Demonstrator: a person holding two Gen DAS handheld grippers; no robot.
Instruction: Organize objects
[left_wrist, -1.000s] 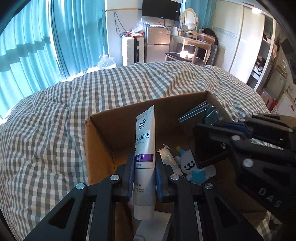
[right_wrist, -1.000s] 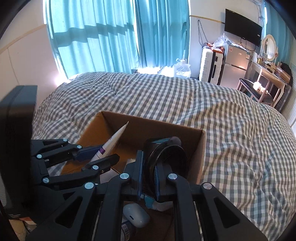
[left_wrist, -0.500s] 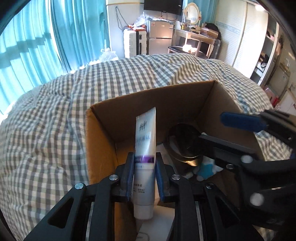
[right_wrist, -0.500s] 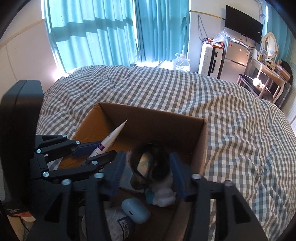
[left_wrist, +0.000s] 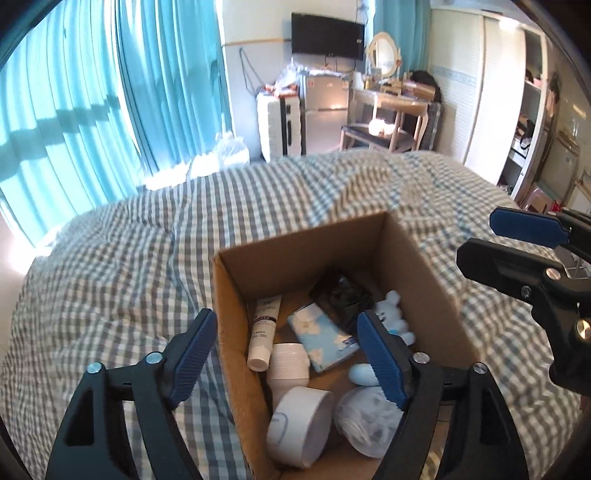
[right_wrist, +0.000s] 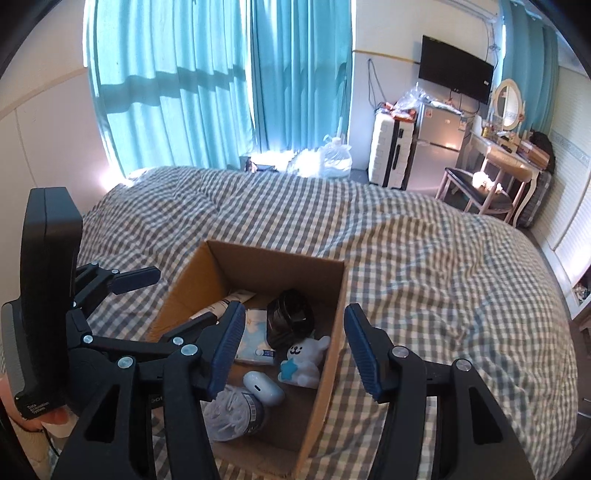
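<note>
Looking from the left wrist, the left hand-held gripper is opening, empty, above the box; its tube lies inside.

From the right wrist, the right hand-held gripper is opening, empty; a finger could snag the box wall and tip it on the bed.

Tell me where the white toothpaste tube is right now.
In the left wrist view, the toothpaste tube lies inside the cardboard box, along its left wall, beside the blue tissue pack.
</note>
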